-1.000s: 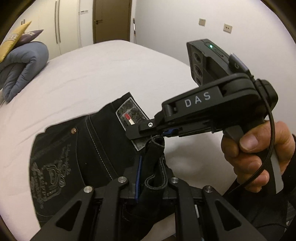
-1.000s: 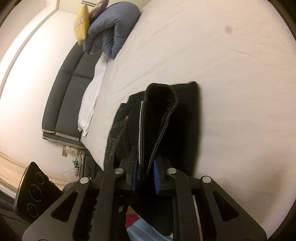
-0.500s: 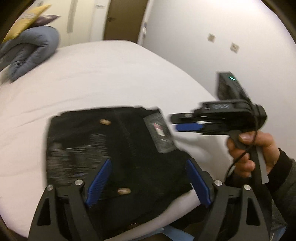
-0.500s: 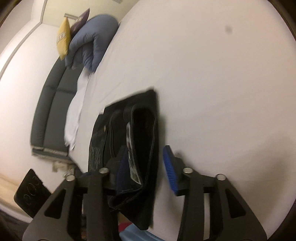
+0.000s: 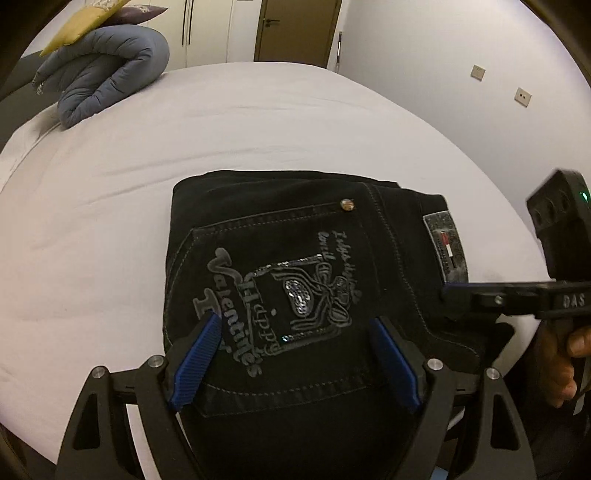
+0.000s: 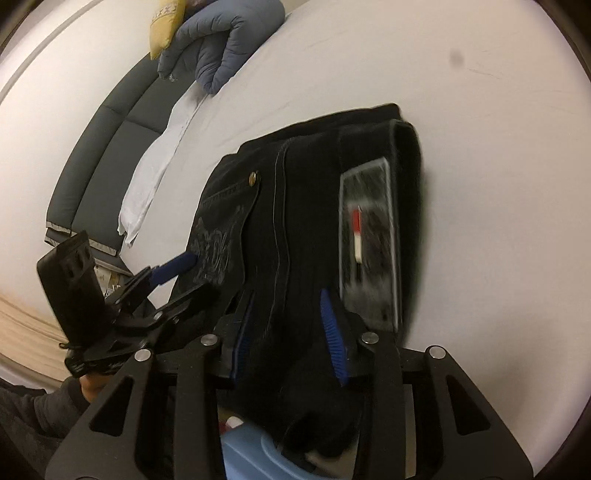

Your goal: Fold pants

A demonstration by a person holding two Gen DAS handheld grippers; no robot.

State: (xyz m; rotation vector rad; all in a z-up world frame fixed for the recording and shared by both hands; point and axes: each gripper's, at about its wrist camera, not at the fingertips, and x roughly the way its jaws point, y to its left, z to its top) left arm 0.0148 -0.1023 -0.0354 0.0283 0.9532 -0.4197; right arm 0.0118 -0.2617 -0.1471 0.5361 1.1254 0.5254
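Now the black pants (image 5: pixel 295 266) lie folded into a compact block on the white bed (image 5: pixel 110 177), close to its near edge, with part of the fabric hanging over that edge toward the cameras. The back pocket with its silver print faces up, and the waistband label (image 5: pixel 445 247) sits along the block's right side.

Left tongs (image 5: pixel 295 354) stand wide, their blue pads (image 5: pixel 199 354) spread over the pocket, gripping nothing. Right tongs (image 6: pixel 288 328) are also apart, pads (image 6: pixel 332 332) straddling the waistband region near the label (image 6: pixel 369 236); whether the pads touch the cloth cannot be told. In the left view the right tongs reach in edge-on from the right, tip near the label, and a hand (image 5: pixel 569 362) grips the handle.

Beyond the far and left edges of the pants, the sheet runs open and smooth. A folded blue duvet (image 5: pixel 107 74) and a yellow cushion (image 5: pixel 85 26) sit well apart at the bed's far corner, beside a dark headboard (image 6: pixel 107 147).
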